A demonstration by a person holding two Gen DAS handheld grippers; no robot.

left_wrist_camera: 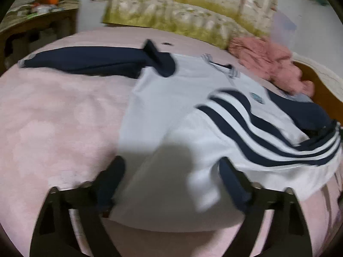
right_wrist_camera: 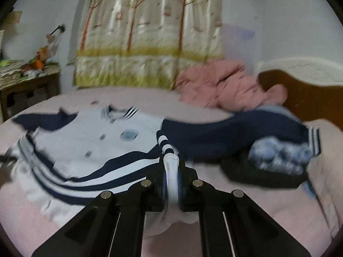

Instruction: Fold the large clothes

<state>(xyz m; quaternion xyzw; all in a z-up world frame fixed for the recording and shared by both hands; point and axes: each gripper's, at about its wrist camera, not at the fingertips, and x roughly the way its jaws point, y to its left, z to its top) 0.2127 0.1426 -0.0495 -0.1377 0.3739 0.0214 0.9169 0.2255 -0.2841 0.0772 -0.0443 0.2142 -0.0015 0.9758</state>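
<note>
Two grippers, right gripper (right_wrist_camera: 171, 160) pinching white jacket (right_wrist_camera: 85, 141) hem.

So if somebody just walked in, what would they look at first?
Probably the big white jacket with navy stripes and navy sleeves, spread out over the pink bedspread. Next, the right gripper, its jaws pinched shut on a fold of that jacket's white edge, while the left gripper stands open over the hem. Behind it, a crumpled pink blanket is heaped by the headboard, in front of a curtain printed with trees.
</note>
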